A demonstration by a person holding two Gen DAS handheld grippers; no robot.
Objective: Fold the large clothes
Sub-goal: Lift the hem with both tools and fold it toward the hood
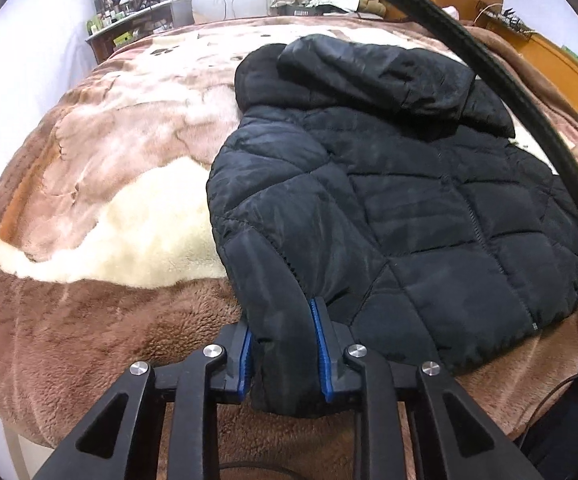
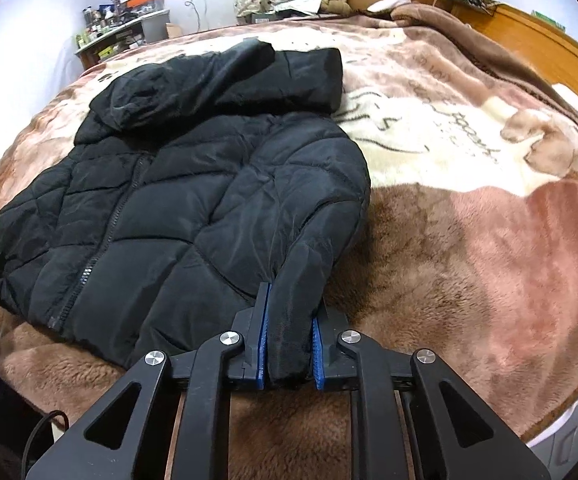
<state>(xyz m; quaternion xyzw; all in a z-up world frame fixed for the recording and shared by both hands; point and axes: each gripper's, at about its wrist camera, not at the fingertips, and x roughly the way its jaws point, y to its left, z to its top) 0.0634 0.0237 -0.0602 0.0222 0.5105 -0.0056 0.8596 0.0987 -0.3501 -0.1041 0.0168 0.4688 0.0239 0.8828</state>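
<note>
At bottom centre of the left wrist view, left gripper (image 1: 285,354) clamped on a sleeve cuff (image 1: 279,320) of the black quilted jacket (image 1: 389,200), blue pads (image 1: 323,354) pressing the fabric from both sides. At bottom centre of the right wrist view, right gripper (image 2: 289,344) likewise clamped on the opposite sleeve cuff (image 2: 291,320), cloth bunched between its blue pads (image 2: 263,340). Beyond the grippers, jacket spread front-up across the bed, zipper (image 2: 101,240) closed down the middle, hood (image 2: 225,80) lying flat at the far end. Underneath, a plush brown-and-cream blanket (image 2: 469,220) covering the bed. At upper left of both frames, a cluttered shelf (image 1: 137,20) against the white wall; at upper right, a wooden headboard (image 2: 549,40).
</note>
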